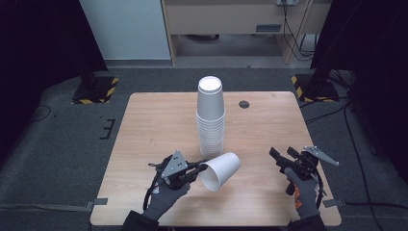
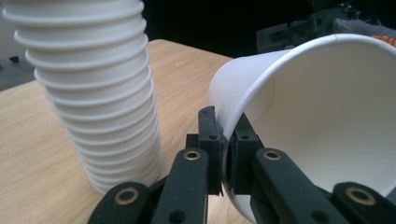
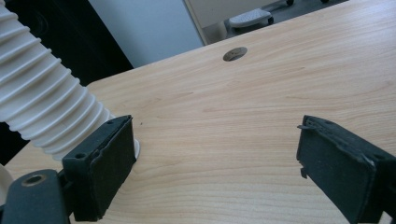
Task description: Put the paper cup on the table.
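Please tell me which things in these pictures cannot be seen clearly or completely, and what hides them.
- Tall stack of white paper cups: exact count unclear; rims too small in the high view, top cut off in both gripper views.
- Single white paper cup pinched at its rim by the left gripper: its base is hidden behind its own wall.
- Open right gripper: jaw tips are small and dark in the high view.

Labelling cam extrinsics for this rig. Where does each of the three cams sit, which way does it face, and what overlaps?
High view: above the person's side, looking forward and down on the table; both gloved hands, left gripper, right gripper.
Left gripper view: rides the left gripper, jaws pinching the single cup at its rim.
Right gripper view: rides the right gripper, jaws apart over bare wood.
Shared: the cup stack.
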Demonstrator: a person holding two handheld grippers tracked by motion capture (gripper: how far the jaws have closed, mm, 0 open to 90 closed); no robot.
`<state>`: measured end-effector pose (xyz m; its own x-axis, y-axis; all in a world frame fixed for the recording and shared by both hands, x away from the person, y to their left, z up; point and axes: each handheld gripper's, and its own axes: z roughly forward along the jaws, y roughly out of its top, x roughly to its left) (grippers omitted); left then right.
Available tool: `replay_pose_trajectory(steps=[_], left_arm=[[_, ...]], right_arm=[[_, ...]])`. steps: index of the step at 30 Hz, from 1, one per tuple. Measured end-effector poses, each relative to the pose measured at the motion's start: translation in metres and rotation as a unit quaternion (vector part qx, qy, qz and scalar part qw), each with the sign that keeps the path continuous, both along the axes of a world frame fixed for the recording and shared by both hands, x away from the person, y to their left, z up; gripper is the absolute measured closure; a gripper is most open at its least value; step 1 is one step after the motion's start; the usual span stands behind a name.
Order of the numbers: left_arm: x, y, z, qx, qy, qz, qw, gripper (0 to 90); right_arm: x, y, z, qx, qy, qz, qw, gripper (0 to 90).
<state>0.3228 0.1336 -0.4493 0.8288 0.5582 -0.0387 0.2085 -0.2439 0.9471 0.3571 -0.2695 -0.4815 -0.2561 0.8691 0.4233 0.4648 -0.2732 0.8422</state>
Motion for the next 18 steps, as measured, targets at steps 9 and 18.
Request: replay_pose_trajectory(steps=[9, 18], left_arm=[[-0.005, 0.02, -0.003, 0.012, 0.007, 0.02, 0.9997, 85.9], [-0.009, 0.057, -0.002, 0.011, 0.009, 0.071, 0.9974, 85.9]], right_arm=[[0.0, 0.001, -0.002, -0.021, 0.005, 0.001, 0.9998, 11.8], [0.0, 0.002, -0.005, -0.053, 0.012, 0.004, 0.9985, 11.7]])
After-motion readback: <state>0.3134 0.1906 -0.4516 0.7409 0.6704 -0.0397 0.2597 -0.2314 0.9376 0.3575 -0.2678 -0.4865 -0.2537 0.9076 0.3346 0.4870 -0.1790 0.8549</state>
